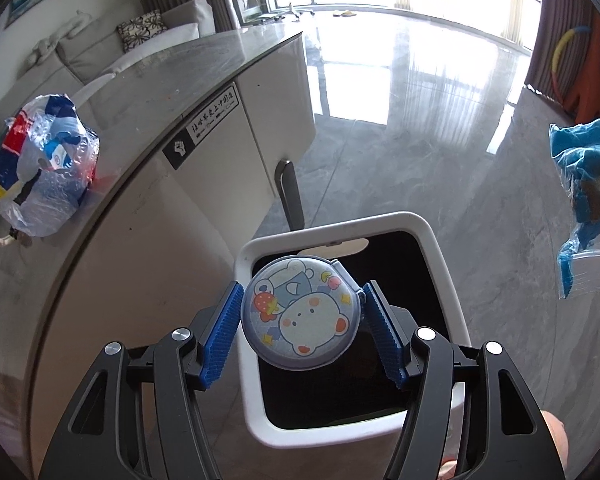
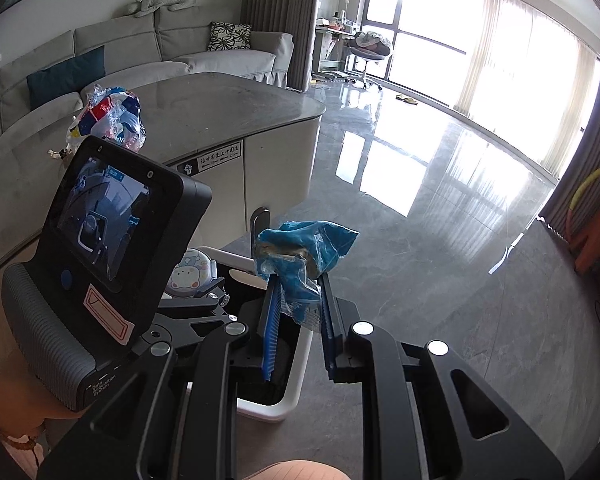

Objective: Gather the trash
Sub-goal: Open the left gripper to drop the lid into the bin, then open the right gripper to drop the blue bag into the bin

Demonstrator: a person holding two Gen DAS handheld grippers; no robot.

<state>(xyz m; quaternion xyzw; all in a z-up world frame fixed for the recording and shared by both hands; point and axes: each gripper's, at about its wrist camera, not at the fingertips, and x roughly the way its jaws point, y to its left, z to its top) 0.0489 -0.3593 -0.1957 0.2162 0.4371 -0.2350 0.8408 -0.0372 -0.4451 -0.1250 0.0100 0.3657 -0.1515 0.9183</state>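
A round tin (image 1: 300,316) with a cartoon bear lid sits between the blue pads of my left gripper (image 1: 302,304), which presses on both its sides. It hangs right over the open mouth of a white-rimmed bin (image 1: 440,280) with a black inside. My right gripper (image 2: 298,296) is shut on a crumpled blue plastic wrapper (image 2: 304,252), held just beyond the bin's rim (image 2: 296,364). The same wrapper (image 1: 584,184) shows at the right edge of the left wrist view. The tin (image 2: 190,276) also peeks out beside the left gripper's screen housing (image 2: 112,216).
A crumpled red, white and blue plastic bag (image 1: 44,168) lies on the grey curved counter (image 1: 172,80), left of the bin. The counter's white cabinet (image 1: 228,168) stands close behind the bin. Glossy grey floor (image 2: 440,220) spreads to the right toward bright windows; a sofa (image 2: 140,48) sits behind.
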